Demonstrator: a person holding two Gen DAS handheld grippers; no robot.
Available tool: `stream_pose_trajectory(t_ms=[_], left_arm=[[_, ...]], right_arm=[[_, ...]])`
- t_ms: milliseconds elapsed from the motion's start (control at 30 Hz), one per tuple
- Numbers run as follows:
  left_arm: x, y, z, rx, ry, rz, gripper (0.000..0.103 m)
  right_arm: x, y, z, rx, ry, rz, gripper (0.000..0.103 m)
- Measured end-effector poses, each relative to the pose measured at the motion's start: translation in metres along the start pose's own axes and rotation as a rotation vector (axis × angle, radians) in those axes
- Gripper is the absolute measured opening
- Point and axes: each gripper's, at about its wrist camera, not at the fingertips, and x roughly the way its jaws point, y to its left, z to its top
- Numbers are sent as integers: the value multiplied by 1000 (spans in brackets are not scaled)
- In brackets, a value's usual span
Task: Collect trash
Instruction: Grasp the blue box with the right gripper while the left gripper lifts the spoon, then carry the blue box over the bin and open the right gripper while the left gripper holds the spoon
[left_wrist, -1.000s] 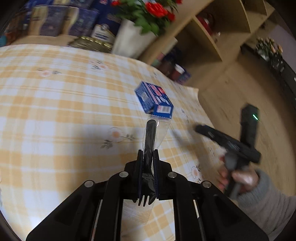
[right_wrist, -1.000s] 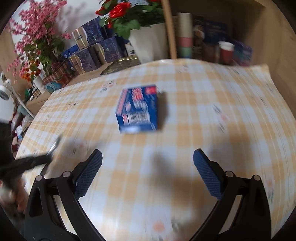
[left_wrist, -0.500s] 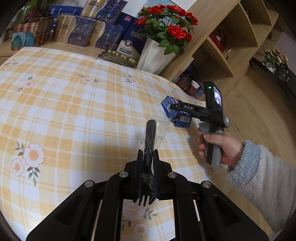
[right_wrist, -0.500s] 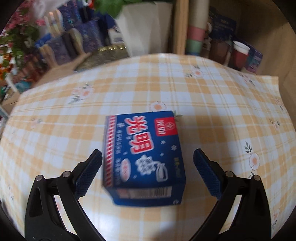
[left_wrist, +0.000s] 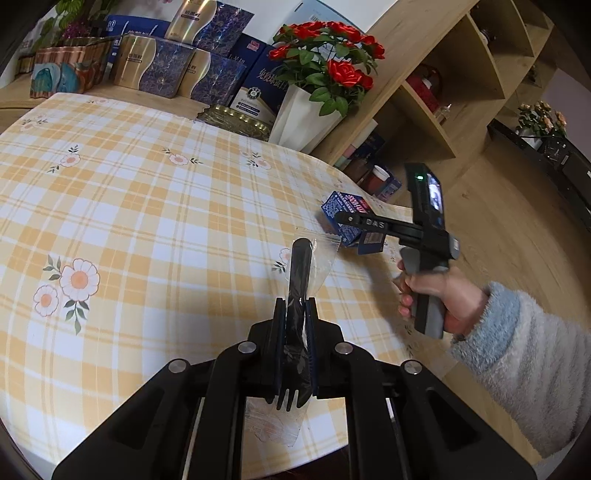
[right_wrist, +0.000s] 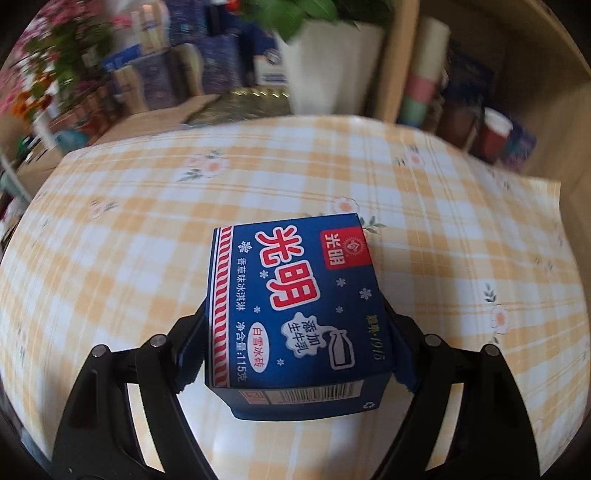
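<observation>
Blue cardboard, a small ice-cream box (right_wrist: 295, 306) printed with red and white characters, lay flat on a table (left_wrist: 147, 221) covered in a yellow checked cloth with little flowers, near the edge closest to a wooden shelf. The step in hand appeared to be picking up this box as trash. To do it well, the person would probably want both pads square on the box's long side walls, low enough that the light carton would not tip or squash, then squeeze only until it held firm before lifting straight up. The right gripper (right_wrist: 295, 354) pointed steeply down over the box, which sat between its two blue pads. Its jaws had just been closing from wide open. The left pad (right_wrist: 190, 350) and the right pad (right_wrist: 402, 350) stood right against the box's sides, but I could not tell whether they were already pressing on it. A hand (left_wrist: 439, 295) in a fuzzy pale sleeve held this tool. The left gripper (left_wrist: 294, 339) hung above the cloth nearer the middle of the table, well apart from the box. Its jaws were fully closed, clamping a black plastic fork (left_wrist: 297, 295) in a clear wrapper, handle pointing forward and prongs back toward the camera. A white pot of red roses (left_wrist: 325, 74) stood at the table's far edge.
</observation>
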Motion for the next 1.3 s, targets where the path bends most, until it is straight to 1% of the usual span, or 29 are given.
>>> stream_pose_trajectory(t_ms=[133, 333, 500, 633, 833, 967, 1100, 1167, 1300], left_arm=[[-14, -9, -9, 7, -2, -7, 11], [-40, -24, -26, 32, -8, -17, 11], [-64, -37, -49, 54, -4, -26, 11], [-79, -48, -68, 82, 1, -28, 11], [-97, -60, -97, 111, 8, -45, 11], [-101, -61, -114, 125, 16, -47, 11], [-100, -60, -124, 122, 27, -49, 11], [-98, -59, -128, 120, 37, -47, 11], [-97, -58, -131, 118, 44, -42, 11]], right_arm=[[-40, 10, -18, -21, -38, 40, 80], [-103, 21, -59, -48, -82, 108, 80], [-150, 28, -106, -28, -106, 171, 80], [-175, 33, -145, -9, -111, 203, 80], [-193, 45, -203, 34, -82, 238, 80], [-194, 56, -235, 44, -48, 252, 80], [-189, 62, -256, 61, -5, 275, 80], [-184, 67, -264, 55, 15, 270, 80], [-178, 73, -274, 60, 44, 287, 80]])
